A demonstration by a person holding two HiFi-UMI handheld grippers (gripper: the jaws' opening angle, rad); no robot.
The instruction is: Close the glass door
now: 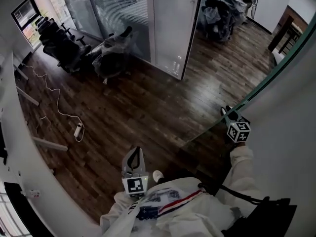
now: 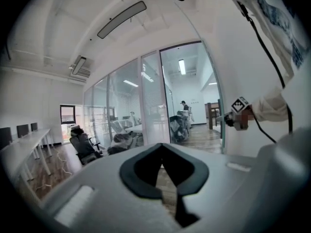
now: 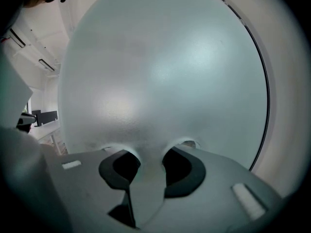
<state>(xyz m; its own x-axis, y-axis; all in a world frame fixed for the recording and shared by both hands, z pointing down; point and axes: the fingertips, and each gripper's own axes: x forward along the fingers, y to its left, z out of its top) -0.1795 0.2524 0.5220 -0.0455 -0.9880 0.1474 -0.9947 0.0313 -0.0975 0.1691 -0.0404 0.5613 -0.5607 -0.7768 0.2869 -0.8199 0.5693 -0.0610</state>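
- While my right gripper (image 1: 229, 116) has the free edge of the tall frosted, green-tinted glass door (image 1: 266, 72), the closing itself looks barely begun to me.
- From the right gripper view, the jaws sit partly apart, one on each face of the pane (image 3: 160, 81), and seem pressed onto it. I read that as a firm pinch on the door's edge.
- The door stands swung wide open. From the head view its green top edge runs on a diagonal from the upper right down to my right gripper, close along the plain white wall (image 1: 289, 147) on that side.
- In the left gripper view the doorway is an open gap between the door's edge (image 2: 222, 125) and the dark upright post of the glass partition (image 2: 160, 96), with a lit room beyond it.
- My left gripper (image 1: 134, 157) hangs low in front of the person's body, over the dark wooden plank floor (image 1: 148, 107) and well apart from the door. Its jaws look drawn nearly together with nothing in them.
- Done, as I judge it: the grip on the door.
- Left: the whole swing across the opening to that post, then letting go. I'd watch that the pinch doesn't slide off the smooth glass.
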